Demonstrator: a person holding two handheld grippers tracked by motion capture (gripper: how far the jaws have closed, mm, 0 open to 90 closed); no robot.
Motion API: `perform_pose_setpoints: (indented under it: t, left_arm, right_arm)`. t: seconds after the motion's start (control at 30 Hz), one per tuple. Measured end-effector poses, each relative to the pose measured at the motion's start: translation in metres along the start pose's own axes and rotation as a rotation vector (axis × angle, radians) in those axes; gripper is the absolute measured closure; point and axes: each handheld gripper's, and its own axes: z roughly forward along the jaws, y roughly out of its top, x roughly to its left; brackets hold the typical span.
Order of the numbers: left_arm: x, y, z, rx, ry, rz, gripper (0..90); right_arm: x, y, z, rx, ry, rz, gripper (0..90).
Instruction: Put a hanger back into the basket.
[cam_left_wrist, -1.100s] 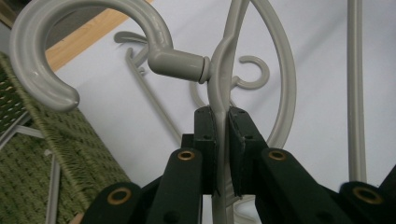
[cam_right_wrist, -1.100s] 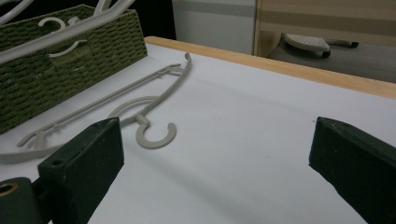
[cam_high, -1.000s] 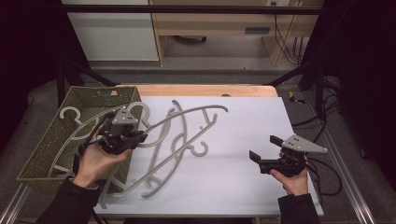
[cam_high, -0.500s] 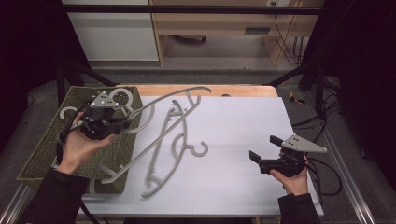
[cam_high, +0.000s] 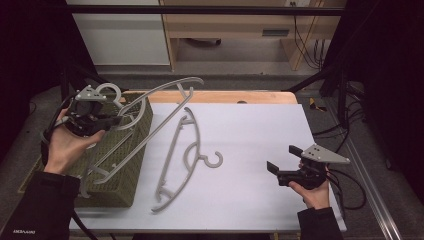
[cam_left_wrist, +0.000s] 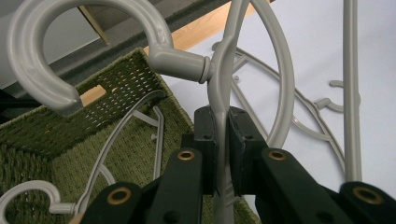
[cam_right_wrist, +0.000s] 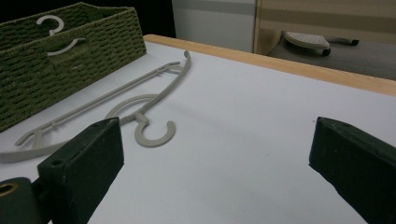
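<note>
3 grey plastic hangers could be counted, and 1 green woven basket (cam_high: 127, 165) stood at the left end of the counter (cam_high: 260, 135).

The left hand-held gripper (cam_high: 107, 120) was clamped narrowly on the held hanger (cam_high: 165, 90), gripping it at the neck just below the hook. In the left gripper view the 2 black jaws pressed on the thin grey stem from both sides, with the open hook curling up and to the left above them. That hanger was lifted off the counter and hung tilted over the basket's right rim: in the high view its curved top arm reached up and right toward the wooden edge of the counter, while its straight bar ran down and left across the basket.

The second hanger (cam_high: 182, 157) lay flat on the white sheet, just right of the basket, its hook pointing right toward the middle of the counter. It was touched by neither gripper.

The third hanger (cam_left_wrist: 100, 163) lay inside the basket; the left gripper view showed its arm and, at the lower left, its hook resting on the woven bottom.

The right hand-held gripper (cam_high: 284, 162) was held low over the right part of the counter, well apart from all 3 hangers. Its 2 jaws stood wide apart with nothing between them, pointing left toward the second hanger.
</note>
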Motion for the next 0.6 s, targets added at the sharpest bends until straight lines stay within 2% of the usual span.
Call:
perform_pose_setpoints:
  t: [0.07,0.2,0.27,0.6]
  left_arm:
    - [0.005,0.0,0.001,-0.01,0.002,-0.006,82.5]
    - [0.015,-0.002,0.001,-0.001,0.006,0.006,82.5]
    - [0.02,-0.002,0.003,-0.011,0.012,0.017,82.5]
    - [0.045,-0.01,0.006,0.019,0.03,0.014,82.5]
  right_arm:
    - [0.0,0.0,0.0,0.0,0.0,0.001,3.5]
    - [0.0,0.0,0.0,0.001,0.001,-0.001,3.5]
    - [0.0,0.0,0.001,0.0,-0.001,0.002,3.5]
    - [-0.001,-0.001,0.001,0.003,-0.003,0.003,3.5]
